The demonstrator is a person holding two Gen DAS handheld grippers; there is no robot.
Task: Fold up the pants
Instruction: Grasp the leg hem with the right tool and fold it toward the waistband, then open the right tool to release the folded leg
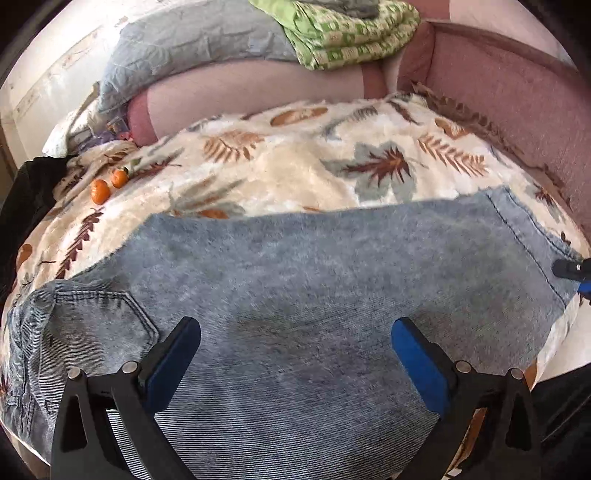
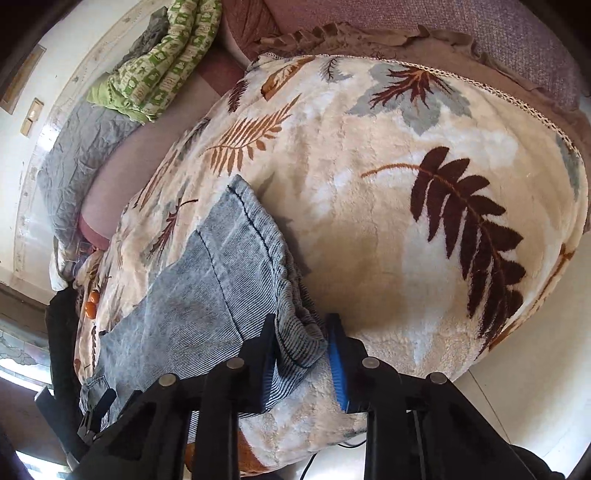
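Light blue denim pants (image 1: 295, 280) lie flat across a leaf-patterned blanket (image 1: 295, 162), with a back pocket at the lower left. My left gripper (image 1: 295, 332) is open and hovers over the pants' middle, holding nothing. In the right wrist view the pants (image 2: 207, 280) run away to the left. My right gripper (image 2: 301, 332) is nearly shut, its jaws around the hem end of the pants leg (image 2: 295, 343) at the blanket's near edge. The right gripper's tip also shows at the right edge of the left wrist view (image 1: 572, 271).
Two small oranges (image 1: 109, 186) lie on the blanket at the far left. A green patterned quilt (image 1: 351, 33) and a grey pillow (image 1: 177, 48) are piled at the back. A pink sofa backrest (image 1: 498, 99) bounds the right side. A dark garment (image 1: 29, 192) sits at the left edge.
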